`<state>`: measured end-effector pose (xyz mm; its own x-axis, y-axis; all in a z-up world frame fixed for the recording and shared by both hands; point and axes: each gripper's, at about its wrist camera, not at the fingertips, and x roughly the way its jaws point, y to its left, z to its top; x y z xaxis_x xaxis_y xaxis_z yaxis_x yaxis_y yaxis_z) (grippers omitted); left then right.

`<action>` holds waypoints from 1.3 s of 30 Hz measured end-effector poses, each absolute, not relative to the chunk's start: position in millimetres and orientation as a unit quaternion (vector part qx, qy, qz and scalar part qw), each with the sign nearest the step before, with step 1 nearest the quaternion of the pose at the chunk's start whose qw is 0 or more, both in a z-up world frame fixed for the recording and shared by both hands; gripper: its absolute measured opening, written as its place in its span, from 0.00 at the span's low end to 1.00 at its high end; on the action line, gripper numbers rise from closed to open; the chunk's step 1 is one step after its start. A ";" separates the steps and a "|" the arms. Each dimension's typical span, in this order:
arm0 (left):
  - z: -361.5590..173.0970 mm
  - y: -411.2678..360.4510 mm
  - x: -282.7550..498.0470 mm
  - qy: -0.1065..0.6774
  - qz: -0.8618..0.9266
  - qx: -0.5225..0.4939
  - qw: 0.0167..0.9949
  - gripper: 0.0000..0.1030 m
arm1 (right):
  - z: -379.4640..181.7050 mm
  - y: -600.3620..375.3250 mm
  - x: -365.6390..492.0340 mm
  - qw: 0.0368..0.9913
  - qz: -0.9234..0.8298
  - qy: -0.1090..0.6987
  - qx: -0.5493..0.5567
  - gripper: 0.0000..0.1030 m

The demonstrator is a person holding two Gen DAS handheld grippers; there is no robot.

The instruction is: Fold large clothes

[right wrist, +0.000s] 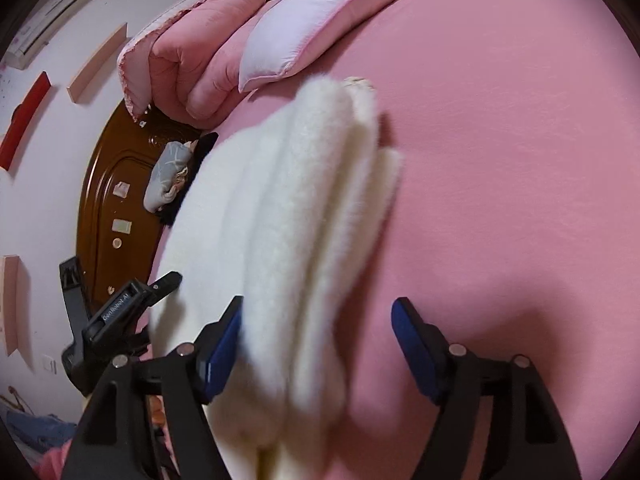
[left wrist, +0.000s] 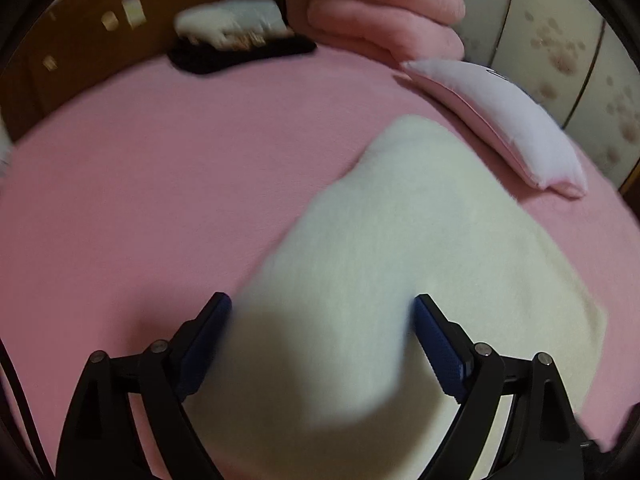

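A fluffy cream-white garment (left wrist: 400, 248) lies folded on the pink bed sheet (left wrist: 140, 200). My left gripper (left wrist: 322, 320) is open, its blue pads either side of the garment's near end, which fills the gap between them. In the right wrist view the garment (right wrist: 288, 208) shows stacked folded layers. My right gripper (right wrist: 318, 328) is open; the garment's near end lies against the left pad and the right pad is over bare sheet (right wrist: 500, 160). The left gripper's body (right wrist: 120, 320) shows at the left there.
A white-and-pink pillow (left wrist: 500, 120) and a folded pink quilt (left wrist: 380, 12) lie at the bed's far side. A grey-white bundle on a black cloth (left wrist: 236, 36) sits by the brown wooden headboard (left wrist: 80, 40). Wall shelves (right wrist: 28, 116) show at left.
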<state>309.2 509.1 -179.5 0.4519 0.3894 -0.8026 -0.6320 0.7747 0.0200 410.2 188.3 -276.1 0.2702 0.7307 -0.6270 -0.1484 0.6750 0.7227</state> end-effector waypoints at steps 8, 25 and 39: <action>-192.7 354.9 221.2 0.494 0.261 -0.003 0.829 0.91 | -271.4 78.6 291.6 0.779 0.280 0.527 0.193 0.71; -139.0 -17.3 -5.6 0.647 -0.006 0.083 0.758 0.91 | -184.4 -275.9 -57.1 0.786 -0.016 0.612 0.085 0.72; 47.2 -61.7 -25.1 0.562 -0.059 0.068 0.822 0.91 | -22.1 -304.8 -102.4 0.816 -0.021 0.574 0.064 0.72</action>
<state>-25.1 -61.7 47.2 0.3604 -0.0202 -0.9326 0.1727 0.9839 0.0455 -102.4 -304.8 -22.1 0.3399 0.0390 -0.9397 0.1083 0.9909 0.0803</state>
